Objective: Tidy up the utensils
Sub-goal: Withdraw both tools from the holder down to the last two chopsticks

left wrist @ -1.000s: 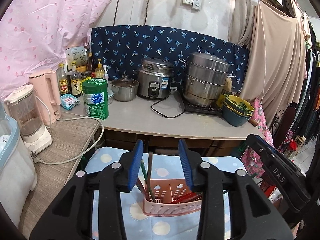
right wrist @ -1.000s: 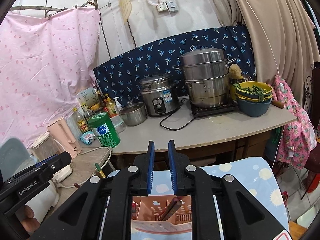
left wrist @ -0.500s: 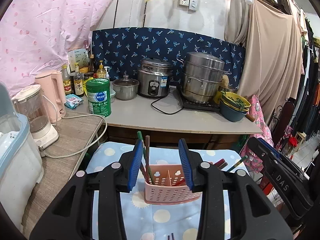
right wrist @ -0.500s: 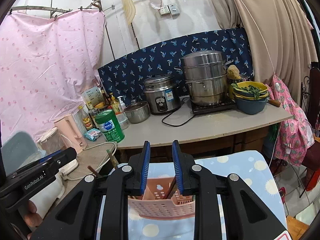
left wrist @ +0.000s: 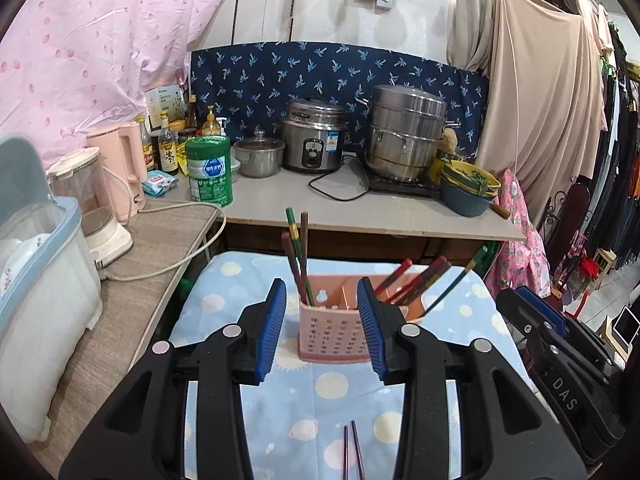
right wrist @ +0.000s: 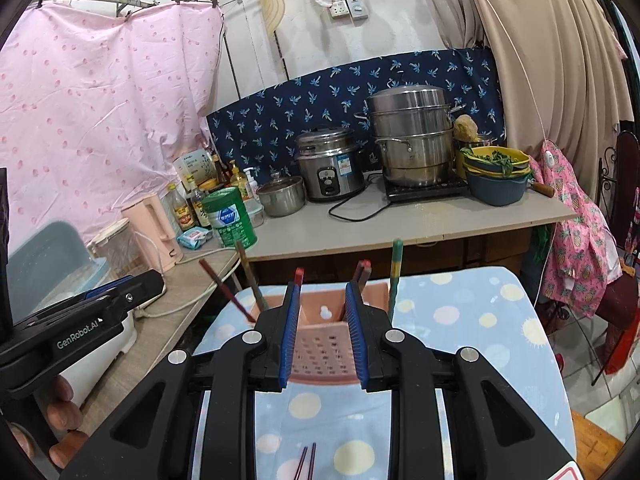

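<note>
A pink perforated utensil basket [left wrist: 332, 332] stands on the blue dotted cloth [left wrist: 224, 304]. Chopsticks stand in it, one bunch upright at its left [left wrist: 298, 248] and several leaning out to the right [left wrist: 416, 280]. A loose dark pair of chopsticks [left wrist: 352, 456] lies on the cloth near me. My left gripper [left wrist: 321, 286] hangs in front of the basket, open and empty. In the right wrist view the basket [right wrist: 322, 344] shows behind my right gripper [right wrist: 322, 286], whose jaws stand narrowly apart with nothing between them. The loose pair [right wrist: 306, 460] lies below it.
Behind the cloth runs a grey counter [left wrist: 360, 208] with a rice cooker [left wrist: 314, 142], a steel steamer [left wrist: 408, 132], a green tin [left wrist: 210, 170] and bowls [left wrist: 468, 188]. A side shelf at left holds a blender [left wrist: 92, 208] and a white tub [left wrist: 36, 280]. Fingers [right wrist: 60, 412] grip the left tool.
Both grippers have drawn back from the basket, which now shows whole and farther off. The loose pair of chopsticks has come into view. The right jaws have widened a little.
</note>
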The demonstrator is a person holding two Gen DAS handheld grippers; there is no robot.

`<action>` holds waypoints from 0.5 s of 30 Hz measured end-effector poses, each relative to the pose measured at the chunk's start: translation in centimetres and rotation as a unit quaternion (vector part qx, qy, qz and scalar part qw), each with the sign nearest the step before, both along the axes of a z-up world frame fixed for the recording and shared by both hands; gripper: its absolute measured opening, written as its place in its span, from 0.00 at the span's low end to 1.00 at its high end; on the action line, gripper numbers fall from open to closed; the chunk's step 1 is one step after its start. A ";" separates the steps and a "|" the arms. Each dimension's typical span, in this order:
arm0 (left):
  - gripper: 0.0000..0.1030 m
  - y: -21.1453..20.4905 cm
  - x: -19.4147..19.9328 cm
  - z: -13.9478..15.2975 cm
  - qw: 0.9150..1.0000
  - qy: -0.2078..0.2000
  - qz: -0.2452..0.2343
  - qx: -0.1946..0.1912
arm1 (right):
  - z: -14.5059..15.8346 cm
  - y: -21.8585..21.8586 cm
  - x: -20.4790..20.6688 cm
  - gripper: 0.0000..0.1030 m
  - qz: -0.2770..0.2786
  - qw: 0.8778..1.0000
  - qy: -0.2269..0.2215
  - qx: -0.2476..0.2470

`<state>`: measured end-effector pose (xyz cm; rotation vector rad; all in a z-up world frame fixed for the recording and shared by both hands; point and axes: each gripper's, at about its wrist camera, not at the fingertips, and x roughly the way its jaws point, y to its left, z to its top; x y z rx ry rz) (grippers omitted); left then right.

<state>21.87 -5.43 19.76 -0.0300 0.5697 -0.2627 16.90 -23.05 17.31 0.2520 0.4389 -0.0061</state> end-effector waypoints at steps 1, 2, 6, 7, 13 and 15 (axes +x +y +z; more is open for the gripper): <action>0.34 0.1 -0.3 -0.2 1.000 0.002 0.000 0.001 | -0.2 0.2 -0.4 0.23 0.001 1.000 0.002 -0.001; 0.34 0.3 -0.7 -0.4 1.000 0.004 0.000 0.002 | -0.5 0.4 -1.0 0.23 0.003 1.000 0.004 -0.003; 0.34 1.0 -2.4 -1.8 1.000 0.014 0.004 0.008 | -1.8 1.2 -3.0 0.23 0.008 1.000 0.014 -0.008; 0.34 1.1 -2.8 -2.1 1.000 0.016 0.005 0.010 | -2.2 1.3 -3.5 0.23 0.010 1.000 0.018 -0.008; 0.34 1.9 -5.4 -4.9 0.999 0.035 0.009 0.025 | -4.2 2.5 -6.4 0.23 0.018 0.999 0.038 -0.020; 0.34 2.2 -6.1 -5.9 0.999 0.045 0.007 0.027 | -5.0 2.8 -7.4 0.23 0.019 0.999 0.045 -0.020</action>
